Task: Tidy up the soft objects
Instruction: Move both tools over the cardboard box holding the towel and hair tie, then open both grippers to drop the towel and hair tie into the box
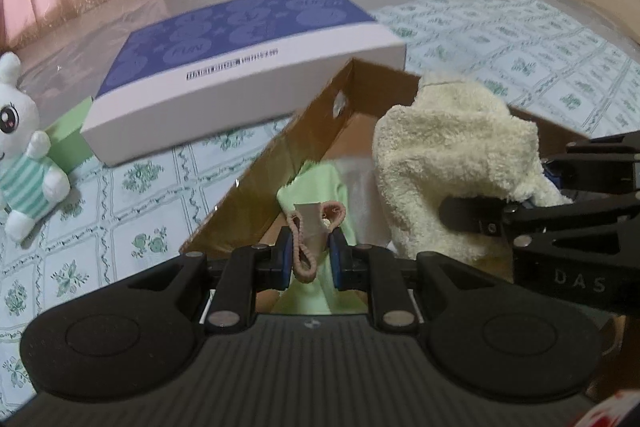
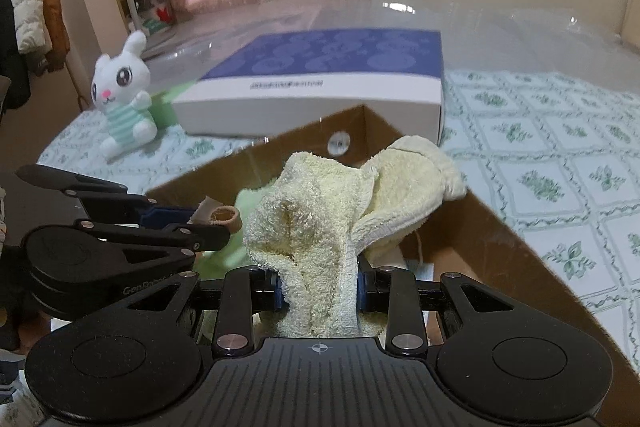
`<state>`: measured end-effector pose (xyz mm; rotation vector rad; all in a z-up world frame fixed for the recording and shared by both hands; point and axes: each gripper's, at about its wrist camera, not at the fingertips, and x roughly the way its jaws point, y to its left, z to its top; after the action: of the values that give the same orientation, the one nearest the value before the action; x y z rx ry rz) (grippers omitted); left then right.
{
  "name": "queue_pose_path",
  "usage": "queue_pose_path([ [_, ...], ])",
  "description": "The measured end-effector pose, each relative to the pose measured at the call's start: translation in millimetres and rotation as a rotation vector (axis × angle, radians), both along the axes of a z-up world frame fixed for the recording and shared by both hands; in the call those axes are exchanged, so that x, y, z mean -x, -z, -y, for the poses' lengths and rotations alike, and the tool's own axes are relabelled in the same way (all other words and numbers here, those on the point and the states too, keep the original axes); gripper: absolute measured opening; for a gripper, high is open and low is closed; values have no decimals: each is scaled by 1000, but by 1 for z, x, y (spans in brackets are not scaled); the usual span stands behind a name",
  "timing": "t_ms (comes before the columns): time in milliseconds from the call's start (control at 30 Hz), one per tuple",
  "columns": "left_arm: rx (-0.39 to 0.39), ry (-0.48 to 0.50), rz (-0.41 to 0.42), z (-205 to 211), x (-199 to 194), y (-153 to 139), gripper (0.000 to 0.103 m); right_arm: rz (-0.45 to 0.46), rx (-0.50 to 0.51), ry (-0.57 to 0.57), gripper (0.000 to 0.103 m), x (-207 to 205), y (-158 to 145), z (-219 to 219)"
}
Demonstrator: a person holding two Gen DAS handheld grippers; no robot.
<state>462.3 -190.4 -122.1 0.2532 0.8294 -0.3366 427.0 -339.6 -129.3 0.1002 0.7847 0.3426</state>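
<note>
My left gripper [image 1: 308,253] is shut on a pinkish-tan hair tie with a paper tag [image 1: 306,247], held above the open cardboard box [image 1: 256,179]. A light green cloth [image 1: 316,187] and something white lie inside the box. My right gripper [image 2: 320,287] is shut on a cream terry towel [image 2: 320,223] and holds it over the same box [image 2: 500,247]. The towel [image 1: 448,163] and the right gripper [image 1: 532,211] also show in the left wrist view. The left gripper [image 2: 208,217] with the hair tie [image 2: 226,217] shows in the right wrist view.
A white box with a blue patterned lid [image 1: 248,67] lies behind the cardboard box, also in the right wrist view [image 2: 320,83]. A white plush rabbit [image 1: 24,143] in a striped shirt sits at the left [image 2: 122,99]. The surface is a green floral tablecloth [image 1: 120,207].
</note>
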Motion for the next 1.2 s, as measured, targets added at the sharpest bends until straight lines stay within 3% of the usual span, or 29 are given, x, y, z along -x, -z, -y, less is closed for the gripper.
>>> queue_pose_path([
  [333, -51, 19, -40, 3, -8, 21, 21, -46, 57, -29, 32, -3, 16, -7],
  [400, -57, 28, -43, 5, -8, 21, 26, -43, 62, -25, 34, -2, 15, -8],
  [500, -64, 42, -38, 7, -6, 20, 33, -32, 66, -35, 46, 2, 10, -8],
  [600, -70, 48, -22, 7, -2, 16, 43, -21, 80, -45, 54, 8, 5, -9],
  [767, -53, 62, -3, 2, 7, 5, 47, 18, 75, -41, 66, 25, -8, -6],
  [1200, -20, 88, 17, -8, 52, -33, 47, 20, -13, 53, 70, 82, -48, 10],
])
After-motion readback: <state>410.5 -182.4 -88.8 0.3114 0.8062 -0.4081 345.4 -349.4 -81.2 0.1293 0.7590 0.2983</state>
